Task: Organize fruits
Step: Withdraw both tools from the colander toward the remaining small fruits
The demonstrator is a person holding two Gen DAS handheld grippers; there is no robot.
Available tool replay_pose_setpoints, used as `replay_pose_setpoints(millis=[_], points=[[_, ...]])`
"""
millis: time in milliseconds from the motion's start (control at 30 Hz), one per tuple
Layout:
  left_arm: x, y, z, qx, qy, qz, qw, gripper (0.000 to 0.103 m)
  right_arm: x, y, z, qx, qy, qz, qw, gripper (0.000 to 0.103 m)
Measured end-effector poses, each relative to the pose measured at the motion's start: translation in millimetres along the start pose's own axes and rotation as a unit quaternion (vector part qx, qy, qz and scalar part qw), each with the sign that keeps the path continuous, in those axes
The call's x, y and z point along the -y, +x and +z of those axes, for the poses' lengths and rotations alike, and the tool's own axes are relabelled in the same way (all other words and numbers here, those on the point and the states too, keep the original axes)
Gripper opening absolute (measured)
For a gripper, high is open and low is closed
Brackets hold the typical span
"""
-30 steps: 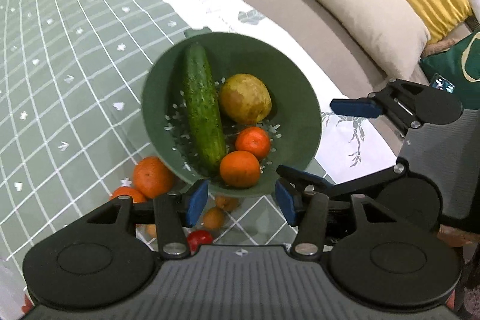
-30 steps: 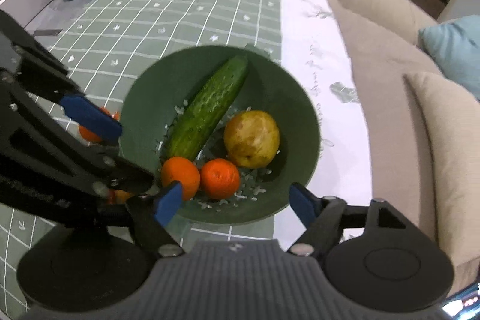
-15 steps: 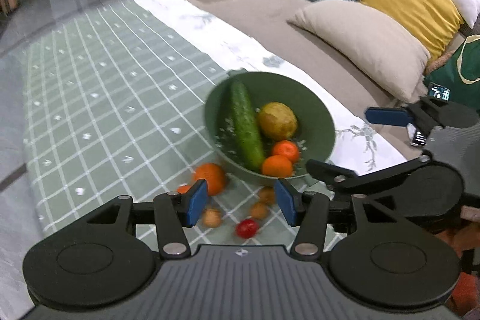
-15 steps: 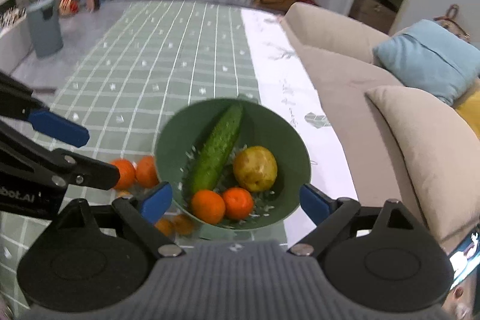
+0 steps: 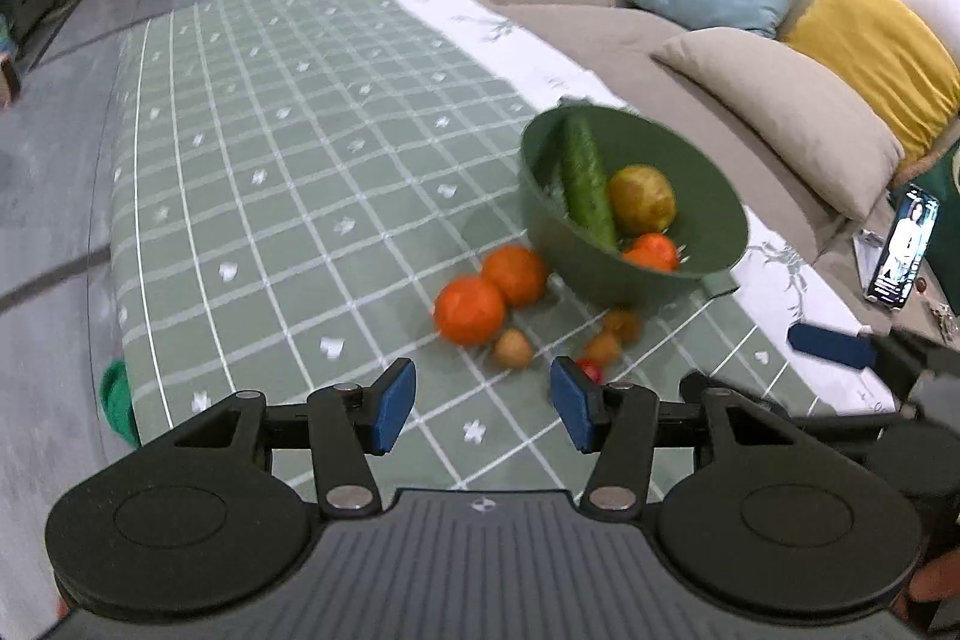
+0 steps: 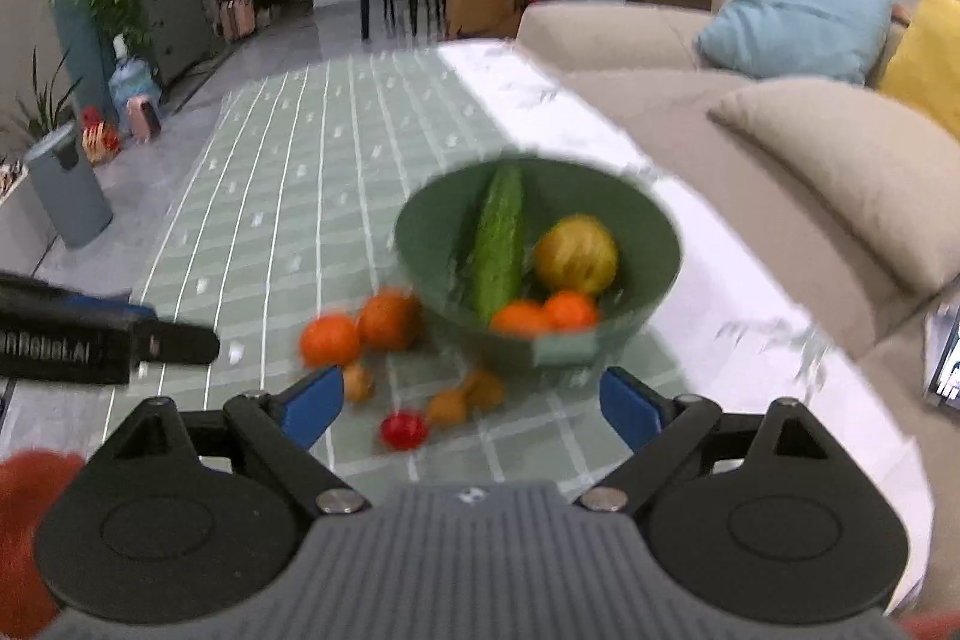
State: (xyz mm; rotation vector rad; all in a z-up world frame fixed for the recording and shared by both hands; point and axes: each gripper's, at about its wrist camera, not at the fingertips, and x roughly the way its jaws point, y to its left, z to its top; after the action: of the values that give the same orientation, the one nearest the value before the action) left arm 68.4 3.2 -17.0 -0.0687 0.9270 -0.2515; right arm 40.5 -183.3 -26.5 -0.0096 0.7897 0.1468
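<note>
Round dark-green plastic bowl (image 5: 708, 244) is sitting on the green checked tablecloth (image 5: 288, 172), holding a long green cucumber (image 5: 588, 184); two oranges (image 5: 489, 292) are lying just beside it. I'm keeping left gripper (image 5: 477, 406) and right gripper (image 6: 471, 403) spread, holding nothing.

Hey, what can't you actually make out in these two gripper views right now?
- Left wrist view: the bowl rim hides the second tangerine; only one shows.
- Left wrist view: the left gripper finger covers most of the cherry tomato.
- Right wrist view: motion blur leaves the small brownish fruits unidentifiable.
</note>
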Motion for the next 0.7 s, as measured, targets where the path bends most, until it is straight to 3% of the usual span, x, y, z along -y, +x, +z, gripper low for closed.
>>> replay_pose_setpoints(millis=[167,333,500,700], points=[[-3,11,-14,-0.013,-0.009,0.003,0.9999,0.061,-6,19,-14,-0.037,-0.005,0.012,0.999,0.066],[-4,18,-16,-0.005,-0.011,0.006,0.9999,0.061,-2,31,-12,-0.04,0.013,0.013,0.999,0.051],[-4,33,-9,-0.01,-0.019,0.0,0.9998,0.058,9,46,-5,-0.044,0.038,0.013,0.998,0.042],[-1,56,-2,-0.03,-0.038,-0.015,0.9987,0.048,22,64,3,-0.052,0.064,0.011,0.996,0.029]])
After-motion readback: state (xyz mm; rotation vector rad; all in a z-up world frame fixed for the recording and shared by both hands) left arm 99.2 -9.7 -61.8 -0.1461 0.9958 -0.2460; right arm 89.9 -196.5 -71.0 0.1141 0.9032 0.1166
